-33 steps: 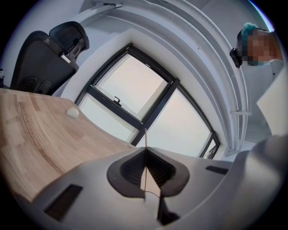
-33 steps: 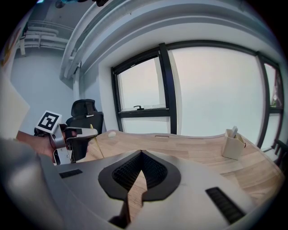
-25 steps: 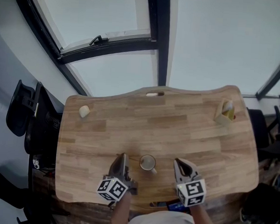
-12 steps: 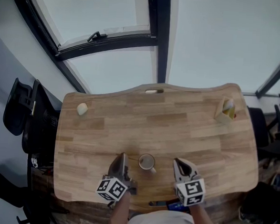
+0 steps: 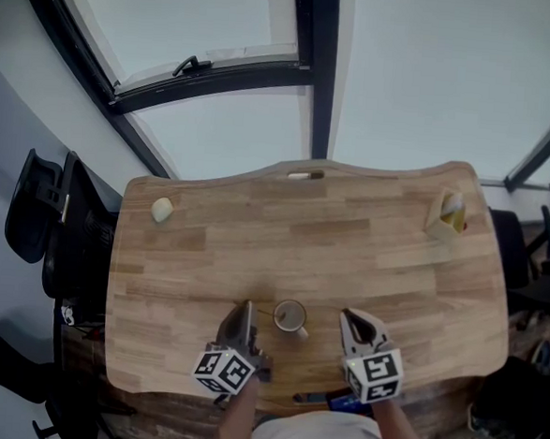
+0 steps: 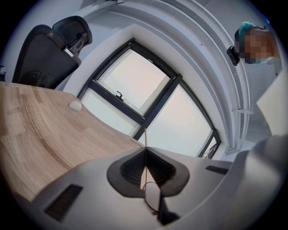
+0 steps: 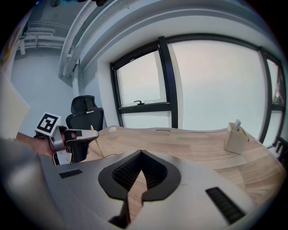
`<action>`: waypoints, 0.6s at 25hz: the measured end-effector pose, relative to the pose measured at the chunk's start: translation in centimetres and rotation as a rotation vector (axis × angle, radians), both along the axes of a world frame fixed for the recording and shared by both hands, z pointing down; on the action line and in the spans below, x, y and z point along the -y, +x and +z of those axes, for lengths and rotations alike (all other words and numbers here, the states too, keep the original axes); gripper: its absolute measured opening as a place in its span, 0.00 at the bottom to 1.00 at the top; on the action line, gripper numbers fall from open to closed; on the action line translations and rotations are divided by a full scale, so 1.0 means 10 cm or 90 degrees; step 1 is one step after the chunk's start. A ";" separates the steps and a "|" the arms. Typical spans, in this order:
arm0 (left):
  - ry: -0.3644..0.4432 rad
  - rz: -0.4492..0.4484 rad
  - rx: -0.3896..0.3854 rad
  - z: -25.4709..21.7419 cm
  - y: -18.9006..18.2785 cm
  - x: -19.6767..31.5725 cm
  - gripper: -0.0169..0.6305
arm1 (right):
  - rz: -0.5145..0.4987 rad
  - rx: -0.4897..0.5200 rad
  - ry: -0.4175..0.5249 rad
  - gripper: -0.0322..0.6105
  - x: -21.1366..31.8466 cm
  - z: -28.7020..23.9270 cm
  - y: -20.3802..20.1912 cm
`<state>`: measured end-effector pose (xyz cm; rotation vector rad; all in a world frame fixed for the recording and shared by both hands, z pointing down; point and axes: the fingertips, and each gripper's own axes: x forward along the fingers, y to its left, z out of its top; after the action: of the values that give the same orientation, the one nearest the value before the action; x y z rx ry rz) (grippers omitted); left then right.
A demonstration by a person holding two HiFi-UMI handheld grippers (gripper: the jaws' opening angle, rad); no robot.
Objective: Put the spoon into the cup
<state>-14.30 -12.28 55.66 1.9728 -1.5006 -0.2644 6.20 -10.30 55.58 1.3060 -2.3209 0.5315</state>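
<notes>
A small metal cup [image 5: 290,316] with a side handle stands near the front edge of the wooden table [image 5: 347,256]. My left gripper [image 5: 242,322] is just left of the cup, rolled on its side, and shut on a thin gold spoon [image 6: 145,139] whose handle sticks out past the jaw tips. In the right gripper view that spoon [image 7: 97,143] slants down from the left gripper [image 7: 85,133]. My right gripper [image 5: 359,329] hovers just right of the cup, its jaws together with nothing between them. From the right gripper view the cup is hidden.
A beige holder [image 5: 444,216] with something in it stands at the table's far right corner. A small pale lump [image 5: 162,210] lies at the far left, and a small flat item [image 5: 303,176] at the far edge. A black office chair [image 5: 40,216] stands left of the table.
</notes>
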 end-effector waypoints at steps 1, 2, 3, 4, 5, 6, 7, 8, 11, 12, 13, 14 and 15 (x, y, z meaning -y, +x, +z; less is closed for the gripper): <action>-0.001 0.001 0.000 0.01 0.00 0.00 0.03 | 0.000 -0.001 -0.002 0.05 0.00 0.00 0.00; -0.001 0.002 0.000 0.01 0.01 -0.01 0.03 | 0.000 -0.001 -0.003 0.05 0.00 0.01 0.00; -0.002 0.002 0.000 0.02 0.01 -0.01 0.03 | 0.001 0.000 -0.002 0.05 0.00 0.01 0.00; -0.002 0.003 0.000 0.02 0.01 -0.01 0.03 | 0.004 0.002 0.001 0.05 0.01 0.01 0.00; -0.003 0.003 -0.001 0.02 0.01 0.00 0.03 | 0.006 0.005 0.004 0.05 0.02 0.01 0.00; -0.004 0.004 -0.001 0.02 0.01 0.00 0.03 | 0.006 0.007 0.005 0.05 0.02 0.01 -0.01; -0.004 0.004 0.000 0.03 0.02 0.01 0.03 | 0.004 0.006 0.002 0.05 0.02 0.01 -0.01; -0.005 0.004 -0.001 0.03 0.02 0.01 0.03 | 0.001 0.003 -0.001 0.05 0.02 0.00 -0.01; -0.007 0.004 -0.002 0.05 0.04 0.00 0.03 | 0.000 0.008 0.007 0.05 0.03 -0.01 -0.02; -0.008 0.005 -0.002 0.06 0.04 0.00 0.03 | 0.001 0.014 0.012 0.05 0.04 0.00 -0.02; -0.009 0.006 -0.002 0.06 0.04 0.00 0.03 | -0.001 0.013 0.011 0.05 0.03 0.01 -0.02; -0.009 0.007 -0.001 0.07 0.05 0.00 0.03 | -0.003 0.009 0.007 0.05 0.02 0.03 -0.02; -0.010 0.008 -0.001 0.07 0.05 0.00 0.03 | -0.001 0.007 0.006 0.05 0.02 0.03 -0.01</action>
<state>-13.80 -12.31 56.38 1.9682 -1.4847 -0.2489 6.06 -10.54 55.92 1.3083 -2.3359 0.5291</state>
